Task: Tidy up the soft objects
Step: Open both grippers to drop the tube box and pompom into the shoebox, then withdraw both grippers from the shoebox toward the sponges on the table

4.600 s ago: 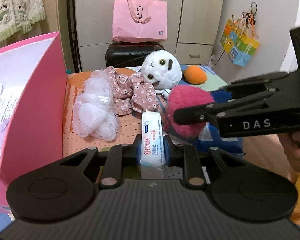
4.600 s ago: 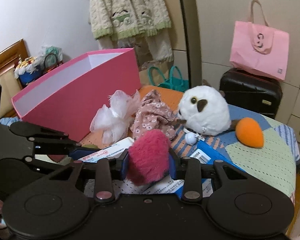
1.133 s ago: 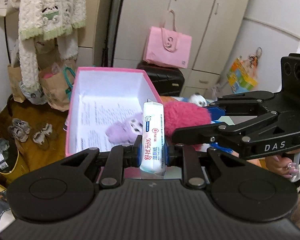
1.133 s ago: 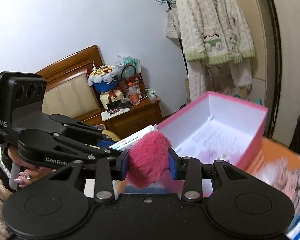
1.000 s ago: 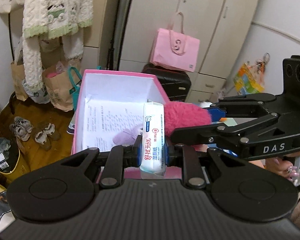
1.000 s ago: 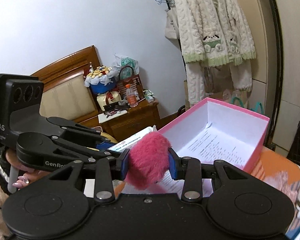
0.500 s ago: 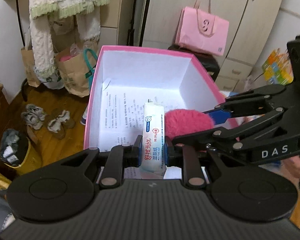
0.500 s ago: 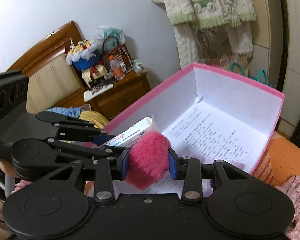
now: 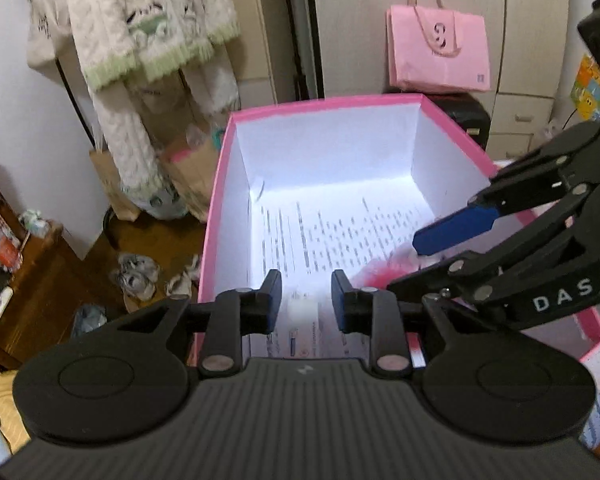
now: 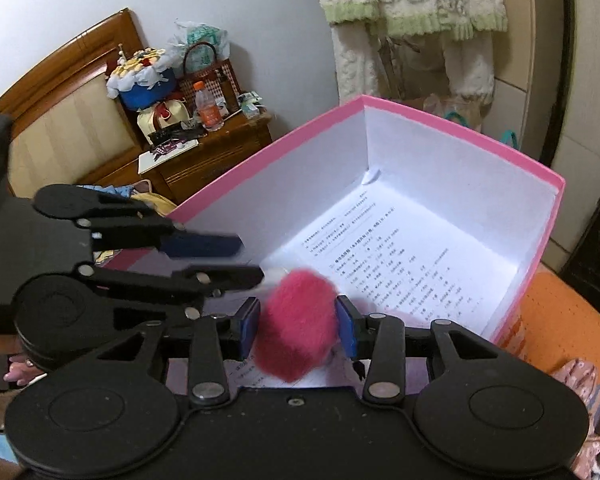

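Both grippers hang over an open pink box (image 9: 320, 102) (image 10: 460, 132) with white walls and a printed sheet on its floor. My left gripper (image 9: 306, 300) (image 10: 244, 260) is opening. A white tissue pack (image 9: 300, 336), blurred, is slipping down out of the gap, clear of the pads. My right gripper (image 10: 298, 328) (image 9: 408, 264) is opening too. The fluffy pink pompom (image 10: 298, 328) is still between its blue pads, blurred. In the left wrist view the pompom (image 9: 380, 276) shows as a pink streak below the bare upper pad.
A knitted cardigan (image 9: 148, 40) hangs left of the box. A pink tote (image 9: 438, 54) stands on a black suitcase behind it. Shoes (image 9: 136, 274) lie on the wooden floor. A cluttered nightstand (image 10: 204, 148) and a headboard stand at the left. Floral fabric (image 10: 578, 374) lies on an orange mat.
Both pairs of jaws have widened. The tissue pack has slipped from the left pads and drops into the box. The pompom has come loose and sinks between the right pads.
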`<action>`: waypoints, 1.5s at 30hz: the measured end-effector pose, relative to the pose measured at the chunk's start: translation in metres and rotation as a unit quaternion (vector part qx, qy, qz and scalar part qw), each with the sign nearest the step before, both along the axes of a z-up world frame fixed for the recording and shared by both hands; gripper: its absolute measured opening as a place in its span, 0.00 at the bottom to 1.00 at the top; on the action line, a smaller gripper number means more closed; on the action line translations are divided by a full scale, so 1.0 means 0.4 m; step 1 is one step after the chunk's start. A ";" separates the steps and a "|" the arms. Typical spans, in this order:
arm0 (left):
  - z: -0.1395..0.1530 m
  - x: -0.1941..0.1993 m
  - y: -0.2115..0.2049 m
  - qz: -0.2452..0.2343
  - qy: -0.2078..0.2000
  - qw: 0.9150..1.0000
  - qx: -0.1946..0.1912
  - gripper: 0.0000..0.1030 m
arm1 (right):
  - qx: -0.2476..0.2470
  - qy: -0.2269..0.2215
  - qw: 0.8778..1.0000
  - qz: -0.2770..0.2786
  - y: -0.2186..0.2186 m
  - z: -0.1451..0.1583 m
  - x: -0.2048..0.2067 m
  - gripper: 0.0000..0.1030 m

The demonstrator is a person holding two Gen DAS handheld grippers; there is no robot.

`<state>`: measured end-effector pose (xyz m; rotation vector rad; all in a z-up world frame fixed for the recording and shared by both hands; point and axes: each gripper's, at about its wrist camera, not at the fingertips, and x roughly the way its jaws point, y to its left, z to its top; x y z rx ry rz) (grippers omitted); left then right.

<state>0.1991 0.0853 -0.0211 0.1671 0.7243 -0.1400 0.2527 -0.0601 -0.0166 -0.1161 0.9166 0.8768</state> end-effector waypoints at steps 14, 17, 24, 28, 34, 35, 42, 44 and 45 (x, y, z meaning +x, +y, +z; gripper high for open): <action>0.116 -0.124 0.034 -0.021 0.018 0.996 -0.090 0.45 | -0.013 -0.067 0.997 -0.022 -0.089 0.114 -0.142 0.48; 0.146 -0.170 0.031 -0.037 0.018 0.994 -0.101 0.47 | -0.013 -0.085 0.996 -0.024 -0.125 0.155 -0.185 0.50; 0.206 -0.282 -0.008 -0.088 0.012 0.990 -0.110 0.51 | -0.016 -0.106 0.994 -0.027 -0.204 0.225 -0.288 0.53; 0.229 -0.337 -0.042 -0.116 0.012 0.988 -0.106 0.52 | -0.016 -0.111 0.993 -0.037 -0.253 0.246 -0.339 0.54; 0.253 -0.411 -0.095 -0.154 0.019 0.983 -0.097 0.57 | -0.003 -0.109 0.993 -0.041 -0.325 0.277 -0.421 0.57; 0.255 -0.422 -0.104 -0.159 0.020 0.983 -0.093 0.58 | -0.003 -0.113 0.993 -0.043 -0.335 0.282 -0.436 0.57; 0.246 -0.470 -0.168 -0.204 0.041 0.972 -0.107 0.75 | 0.013 -0.143 0.988 -0.063 -0.418 0.298 -0.537 0.71; 0.238 -0.480 -0.192 -0.214 0.039 0.971 -0.099 0.78 | 0.018 -0.145 0.987 -0.073 -0.439 0.291 -0.555 0.71; 0.233 -0.482 -0.205 -0.217 0.038 0.971 -0.094 0.80 | 0.021 -0.146 0.986 -0.079 -0.451 0.286 -0.564 0.73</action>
